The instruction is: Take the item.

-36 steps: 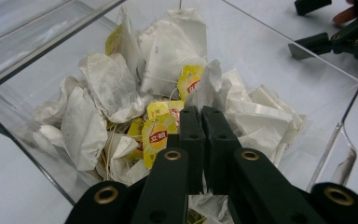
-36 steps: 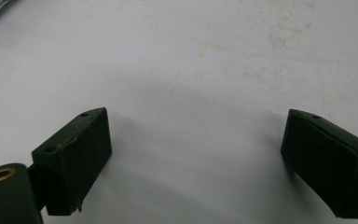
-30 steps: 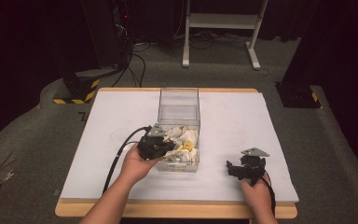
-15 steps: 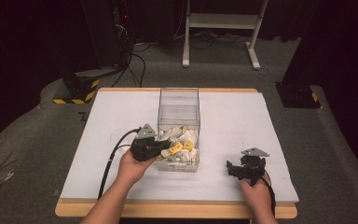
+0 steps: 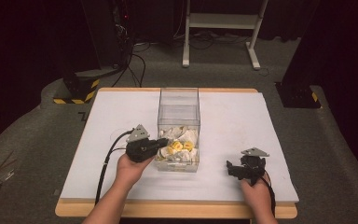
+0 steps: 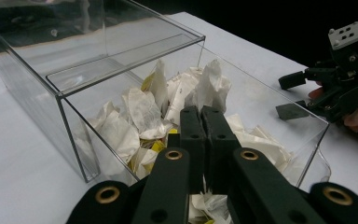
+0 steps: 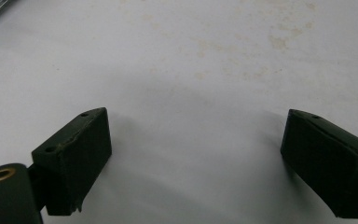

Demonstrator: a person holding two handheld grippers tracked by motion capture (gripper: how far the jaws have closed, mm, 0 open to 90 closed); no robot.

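Observation:
A clear plastic box (image 5: pixel 178 100) stands in the middle of the white table (image 5: pixel 112 116), its near half heaped with crumpled white and yellow paper (image 5: pixel 179 147). My left gripper (image 5: pixel 163 143) is at the box's left wall, pointing toward the paper. Its jaws are shut, pressed flat together (image 6: pixel 203 114), and nothing shows between the tips. The paper heap (image 6: pixel 140 112) lies just beyond them behind the clear wall (image 6: pixel 70 126). My right gripper (image 5: pixel 233 168) rests low over the table to the right of the box, open (image 7: pixel 196 158), with bare tabletop between its fingers. It appears farther off as well (image 6: pixel 286 95).
The box's far half holds no paper. A cable (image 5: pixel 107 163) trails from the left gripper toward the table's front edge. Beyond the table are a white stand (image 5: pixel 221 28), cables on the floor and a yellow-black striped base (image 5: pixel 77 93).
My left gripper has pulled back to the left, from above the paper in the box to its left wall. The right gripper has stayed put.

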